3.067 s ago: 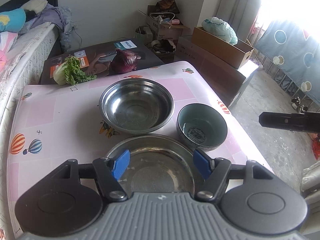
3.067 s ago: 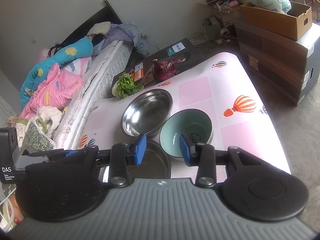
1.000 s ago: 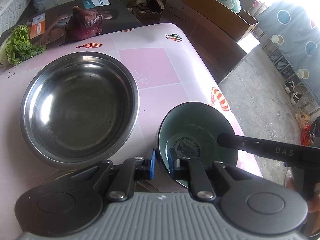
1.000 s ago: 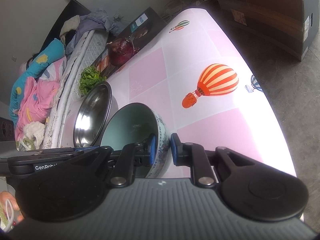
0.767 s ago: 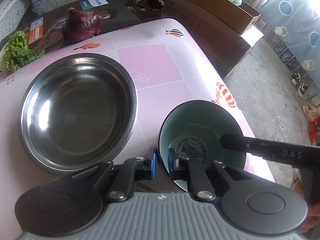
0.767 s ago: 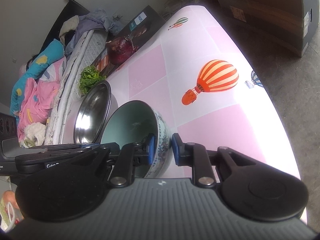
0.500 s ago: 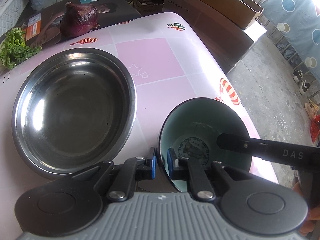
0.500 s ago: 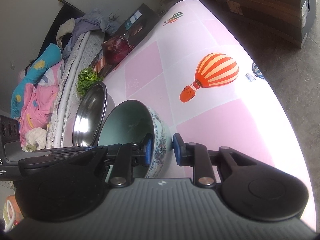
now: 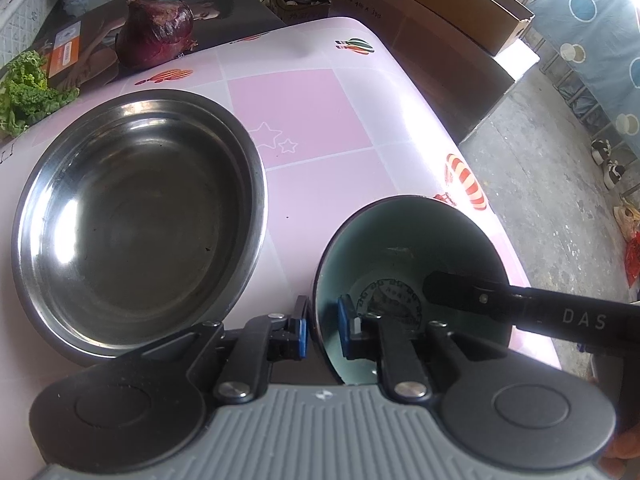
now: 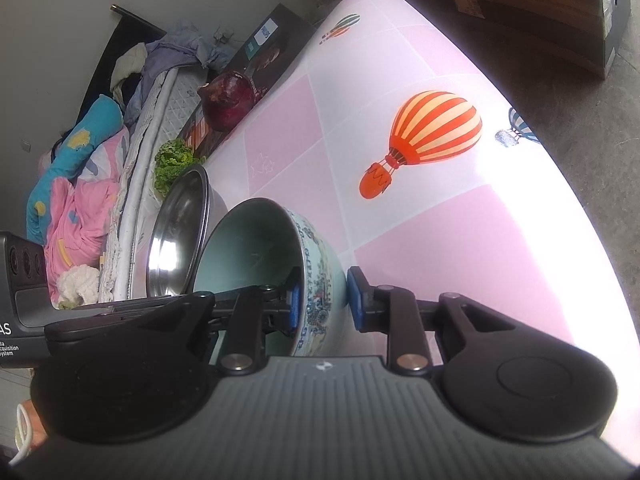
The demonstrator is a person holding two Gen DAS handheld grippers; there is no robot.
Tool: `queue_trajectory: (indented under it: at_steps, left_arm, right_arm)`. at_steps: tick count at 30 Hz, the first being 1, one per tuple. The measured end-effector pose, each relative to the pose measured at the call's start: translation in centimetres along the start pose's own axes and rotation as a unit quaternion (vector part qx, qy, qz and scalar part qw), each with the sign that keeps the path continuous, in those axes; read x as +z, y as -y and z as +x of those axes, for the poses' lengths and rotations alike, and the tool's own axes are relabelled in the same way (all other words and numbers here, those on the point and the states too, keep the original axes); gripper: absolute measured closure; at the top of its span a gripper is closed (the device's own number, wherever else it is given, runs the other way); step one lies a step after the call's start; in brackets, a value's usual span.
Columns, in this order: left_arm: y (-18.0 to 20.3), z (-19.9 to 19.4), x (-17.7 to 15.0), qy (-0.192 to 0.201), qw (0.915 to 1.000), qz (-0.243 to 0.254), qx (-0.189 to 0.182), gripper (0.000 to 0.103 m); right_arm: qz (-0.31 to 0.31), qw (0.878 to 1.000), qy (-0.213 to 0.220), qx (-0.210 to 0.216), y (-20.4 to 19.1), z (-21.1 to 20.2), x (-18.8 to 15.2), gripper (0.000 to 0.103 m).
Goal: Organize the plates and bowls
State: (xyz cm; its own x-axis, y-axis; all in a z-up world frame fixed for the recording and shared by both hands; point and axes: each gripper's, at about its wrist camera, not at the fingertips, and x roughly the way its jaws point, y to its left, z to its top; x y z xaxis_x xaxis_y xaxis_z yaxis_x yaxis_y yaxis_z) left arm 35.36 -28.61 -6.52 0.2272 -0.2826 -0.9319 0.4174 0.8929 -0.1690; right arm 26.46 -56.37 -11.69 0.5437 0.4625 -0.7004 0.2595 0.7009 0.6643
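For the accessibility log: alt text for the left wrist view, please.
The left gripper straddles the near rim of a teal-lined ceramic bowl, one blue pad each side, while the right gripper's black finger reaches in from the right. A large steel bowl sits left on the pink balloon-print table; a red onion and lettuce lie beyond.

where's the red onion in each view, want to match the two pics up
Left wrist view: the red onion sits top left, on a dark printed box beyond the big steel bowl.
Right wrist view: the onion sits upper left of centre, on that same box.
Shared landmark: the leafy greens beside the steel bowl's far rim.
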Motion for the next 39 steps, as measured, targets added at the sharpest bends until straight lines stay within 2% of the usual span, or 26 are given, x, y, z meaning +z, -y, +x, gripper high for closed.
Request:
queue_trajectory:
  at_steps: [13, 39]
  left_arm:
    - [0.3, -0.8, -0.1, 0.011, 0.9999, 0.005, 0.003, 0.087]
    - [0.8, -4.5, -0.4, 0.042, 0.999, 0.007, -0.015, 0.087]
  right_arm:
    - [0.006, 1.0, 0.003, -0.001, -0.1, -0.6, 0.2, 0.082]
    - [-0.003, 1.0, 0.022, -0.007, -2.3, -3.7, 0.6, 0.082]
